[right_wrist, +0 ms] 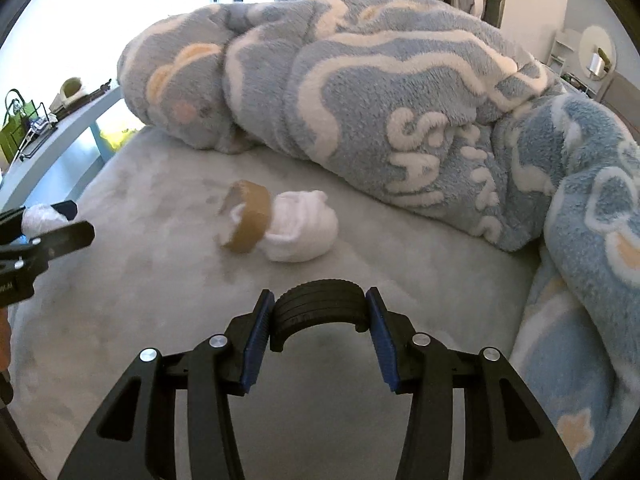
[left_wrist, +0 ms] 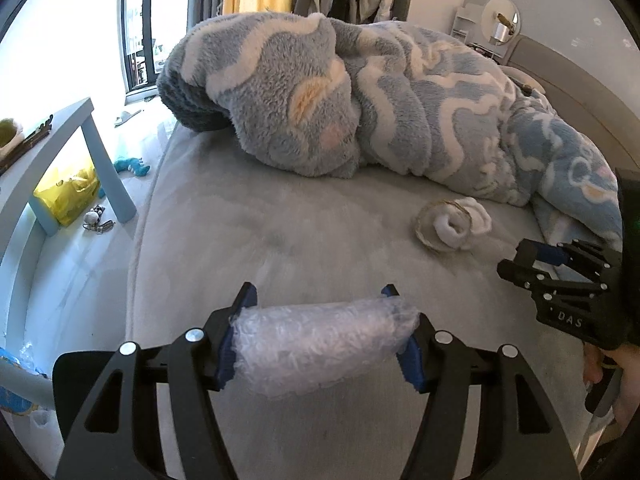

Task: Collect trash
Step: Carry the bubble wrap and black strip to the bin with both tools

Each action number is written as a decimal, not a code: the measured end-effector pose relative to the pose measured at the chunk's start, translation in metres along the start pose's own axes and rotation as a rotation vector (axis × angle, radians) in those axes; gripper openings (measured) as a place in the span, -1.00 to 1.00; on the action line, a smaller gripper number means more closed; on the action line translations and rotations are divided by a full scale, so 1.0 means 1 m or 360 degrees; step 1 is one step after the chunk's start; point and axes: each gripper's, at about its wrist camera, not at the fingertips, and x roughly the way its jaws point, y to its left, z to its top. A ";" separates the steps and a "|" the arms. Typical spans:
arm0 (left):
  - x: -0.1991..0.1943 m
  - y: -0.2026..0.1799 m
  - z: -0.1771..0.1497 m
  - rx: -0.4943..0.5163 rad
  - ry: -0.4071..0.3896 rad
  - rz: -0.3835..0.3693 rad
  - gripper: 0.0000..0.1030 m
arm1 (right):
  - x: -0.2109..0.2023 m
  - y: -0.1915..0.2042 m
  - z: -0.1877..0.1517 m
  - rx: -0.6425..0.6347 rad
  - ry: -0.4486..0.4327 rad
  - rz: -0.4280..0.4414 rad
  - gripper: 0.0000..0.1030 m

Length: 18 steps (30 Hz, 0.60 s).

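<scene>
In our left claw we hold a roll of bubble wrap, pinched end to end between the blue pads; it looks light and squashy, so we judge that a gentle squeeze at the ends is enough. Our right claw is clamped on a black ribbed ring, which looks stiff and grippy and is best held across its width. Farther out on the grey bed lie a brown cardboard tape ring and a white wad, touching; the ring's rim offers a firm hold, while the wad looks soft. The fleece blanket lies beyond.
</scene>
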 end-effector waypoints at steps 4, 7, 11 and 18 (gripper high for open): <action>-0.016 0.002 -0.008 0.0021 -0.0010 -0.0021 0.28 | -0.017 0.006 -0.016 0.0011 -0.0019 0.0021 -0.07; -0.032 0.006 -0.014 0.0029 -0.0034 -0.0029 0.28 | -0.026 0.016 -0.020 0.0009 -0.0034 0.0039 -0.07; -0.047 0.012 -0.019 0.0015 -0.0059 -0.0024 0.28 | -0.039 0.030 -0.025 0.0013 -0.0062 0.0070 -0.07; -0.068 0.025 -0.029 0.0024 -0.0083 -0.0024 0.28 | -0.040 0.052 -0.023 0.0016 -0.0095 0.0129 -0.07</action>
